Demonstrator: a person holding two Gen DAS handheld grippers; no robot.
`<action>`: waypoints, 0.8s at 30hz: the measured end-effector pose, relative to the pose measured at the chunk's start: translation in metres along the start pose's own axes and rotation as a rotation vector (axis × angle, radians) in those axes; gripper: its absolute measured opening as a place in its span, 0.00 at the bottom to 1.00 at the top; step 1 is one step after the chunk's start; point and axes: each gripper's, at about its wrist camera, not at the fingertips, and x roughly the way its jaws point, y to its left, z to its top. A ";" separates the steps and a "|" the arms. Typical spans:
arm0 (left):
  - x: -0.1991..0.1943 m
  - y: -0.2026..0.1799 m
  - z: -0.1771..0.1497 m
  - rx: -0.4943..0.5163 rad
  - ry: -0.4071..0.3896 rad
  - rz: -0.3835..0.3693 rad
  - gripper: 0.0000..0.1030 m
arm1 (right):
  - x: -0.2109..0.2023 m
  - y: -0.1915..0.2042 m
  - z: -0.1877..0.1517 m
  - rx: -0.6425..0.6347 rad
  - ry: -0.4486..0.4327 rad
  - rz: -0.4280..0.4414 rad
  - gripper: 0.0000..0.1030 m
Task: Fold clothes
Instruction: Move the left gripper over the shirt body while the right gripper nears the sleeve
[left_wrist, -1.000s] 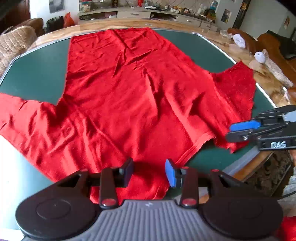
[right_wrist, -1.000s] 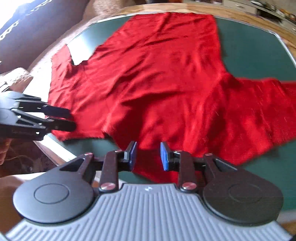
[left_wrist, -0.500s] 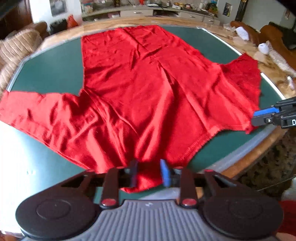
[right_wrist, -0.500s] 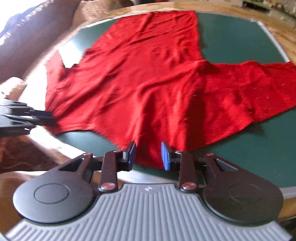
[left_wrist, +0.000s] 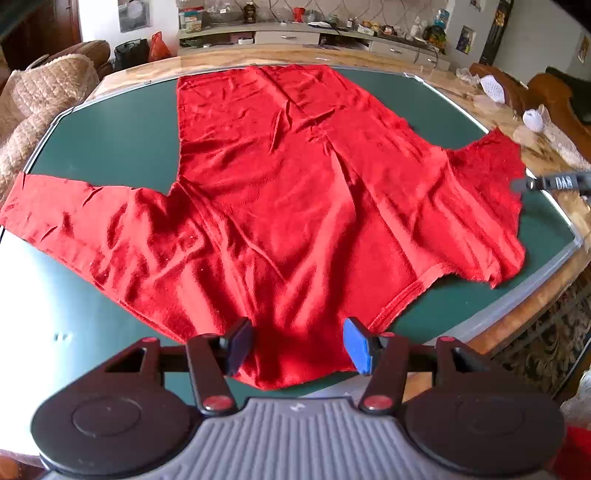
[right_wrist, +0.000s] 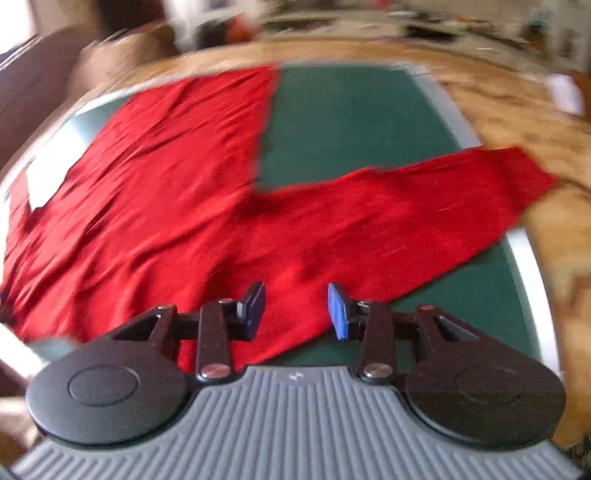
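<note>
Your red long-sleeved top (left_wrist: 295, 192) lies spread flat on the green-topped surface (left_wrist: 110, 136), body running away from you and a sleeve out to each side, so every edge is reachable and the fold lines can be read. The cloth carries soft creases across the chest but no layer is doubled over yet; folding proper looks not to have begun.

Your left tongs (left_wrist: 297, 343) hover at the near edge of the garment with the blue pads parted and nothing between them. The neckline end sits in the gap's line of sight, which suggests you are lining up on that edge, not gripping it.

Your right tongs (right_wrist: 296, 310) are likewise released, poised above the shoulder where the right sleeve (right_wrist: 424, 206) branches off. That view is smeared by motion, so whether the pads brush the fabric cannot be told. From the left camera, the right tool's tip (left_wrist: 550, 182) shows just beside the cuff end of that sleeve.

The sleeve's end reaches over the mat border toward the wooden rim (right_wrist: 517, 110), a likely reason to bring it inward first.
</note>
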 end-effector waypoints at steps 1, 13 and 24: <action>0.000 -0.007 0.006 0.007 -0.007 -0.026 0.59 | 0.001 -0.016 0.008 0.040 -0.017 -0.032 0.42; 0.055 -0.129 0.084 0.145 0.004 -0.273 0.59 | 0.069 -0.190 0.121 0.513 -0.035 -0.206 0.42; 0.089 -0.157 0.078 0.149 0.071 -0.347 0.59 | 0.139 -0.249 0.168 0.661 0.103 -0.250 0.42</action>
